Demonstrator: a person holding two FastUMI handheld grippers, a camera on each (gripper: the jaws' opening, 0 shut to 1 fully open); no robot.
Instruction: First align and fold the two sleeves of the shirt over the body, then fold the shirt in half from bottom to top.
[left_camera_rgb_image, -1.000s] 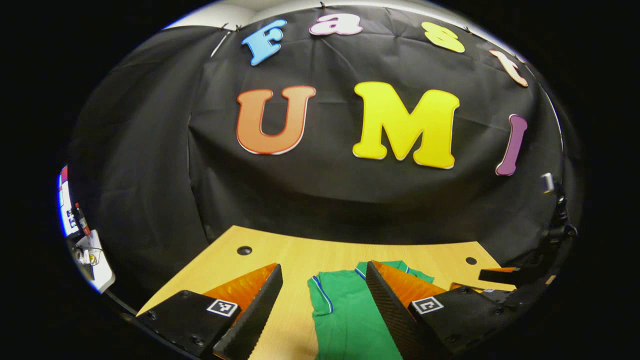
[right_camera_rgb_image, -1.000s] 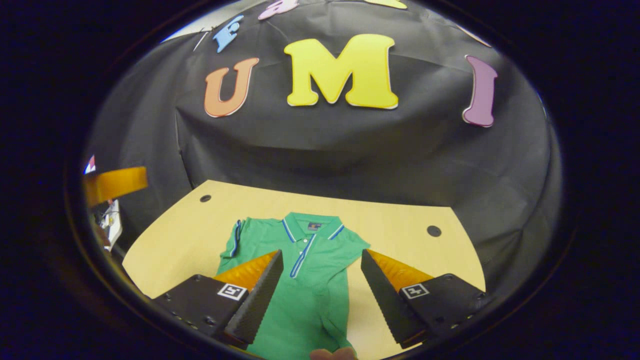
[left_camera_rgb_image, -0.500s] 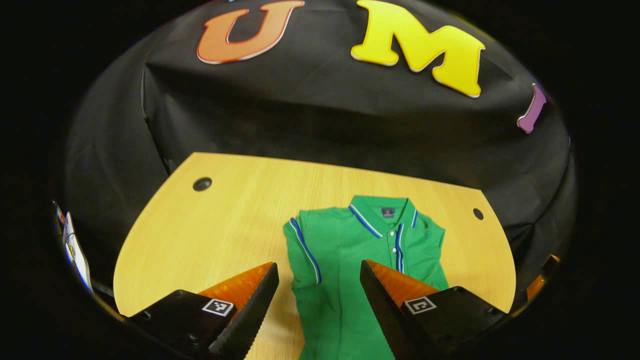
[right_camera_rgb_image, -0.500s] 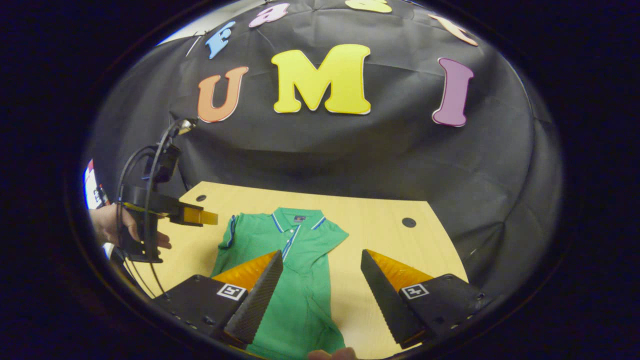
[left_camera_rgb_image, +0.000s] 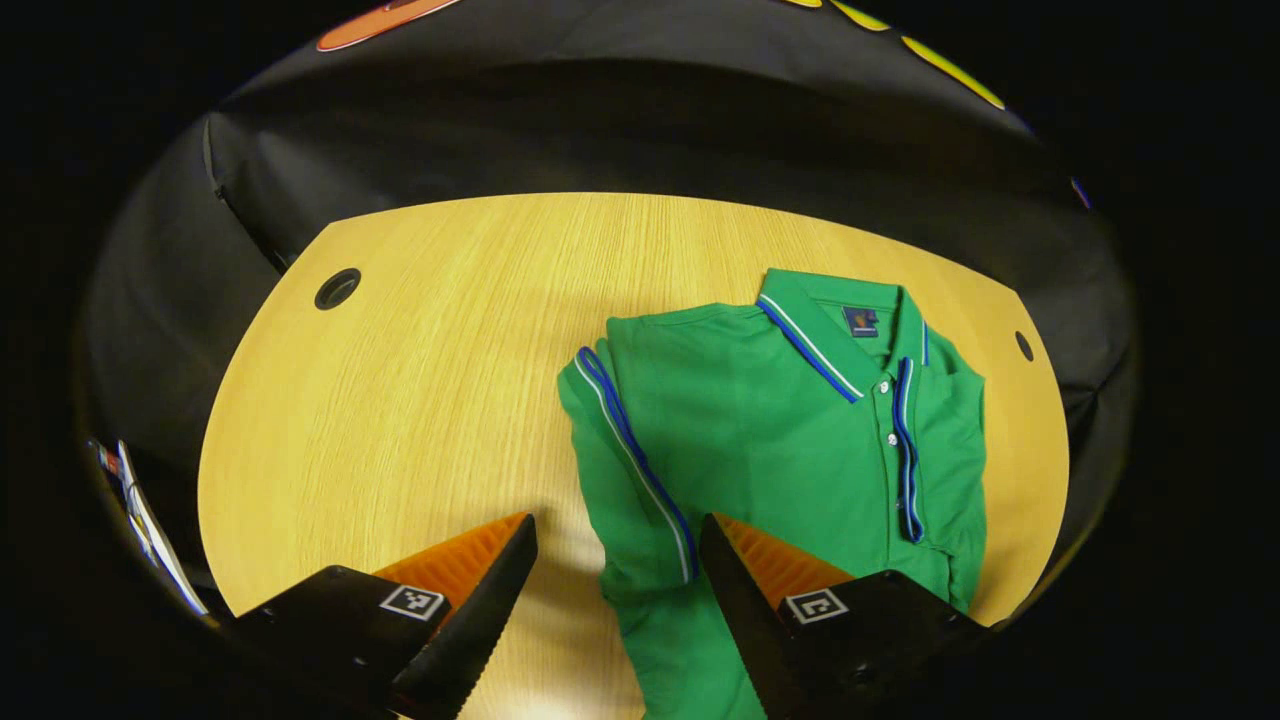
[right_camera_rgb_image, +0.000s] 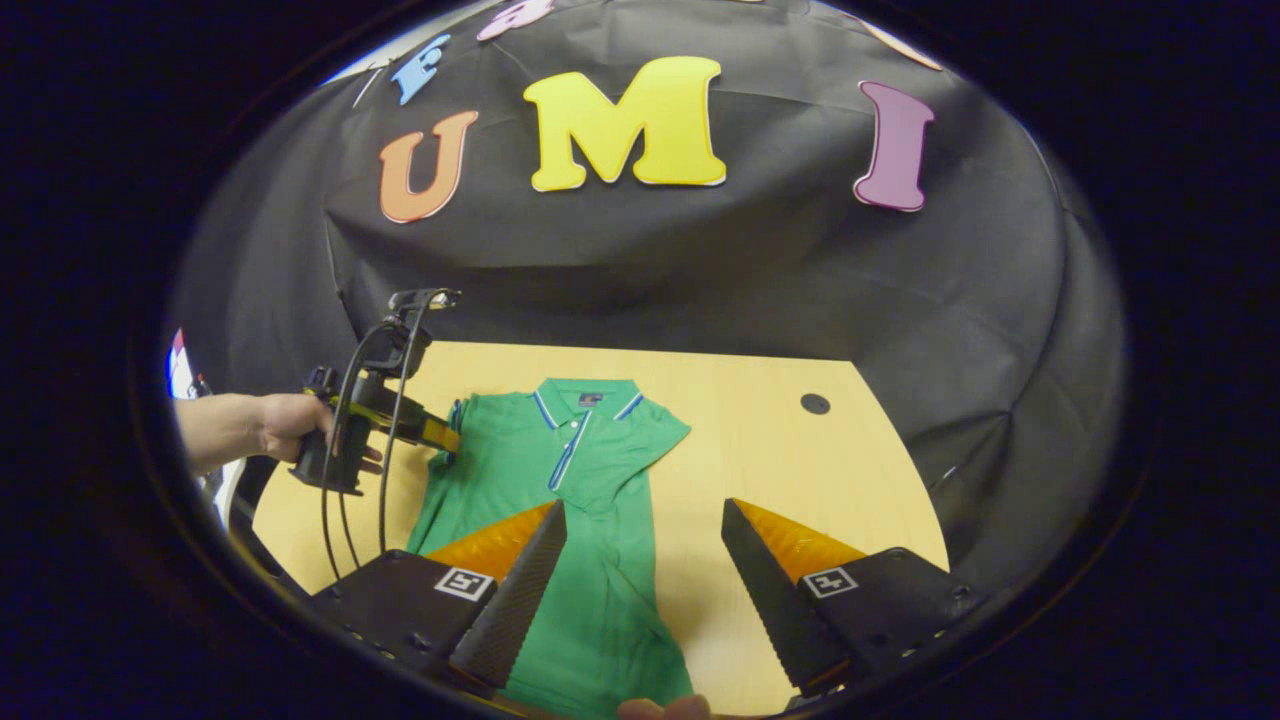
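Since a second ago my left gripper (left_camera_rgb_image: 615, 545) has tipped down from the booth wall toward the green polo shirt with blue-and-white striped trim (left_camera_rgb_image: 790, 420), and its released fingers now straddle the striped cuff of the sleeve (left_camera_rgb_image: 640, 470), apart from the cloth. The shirt lies flat, collar away from me, on the light wooden table (left_camera_rgb_image: 420, 400). My right gripper (right_camera_rgb_image: 643, 540) hangs spread wide above the shirt's lower body. From its view I see a hand (right_camera_rgb_image: 285, 425) holding the left gripper just beside the shirt's shoulder.
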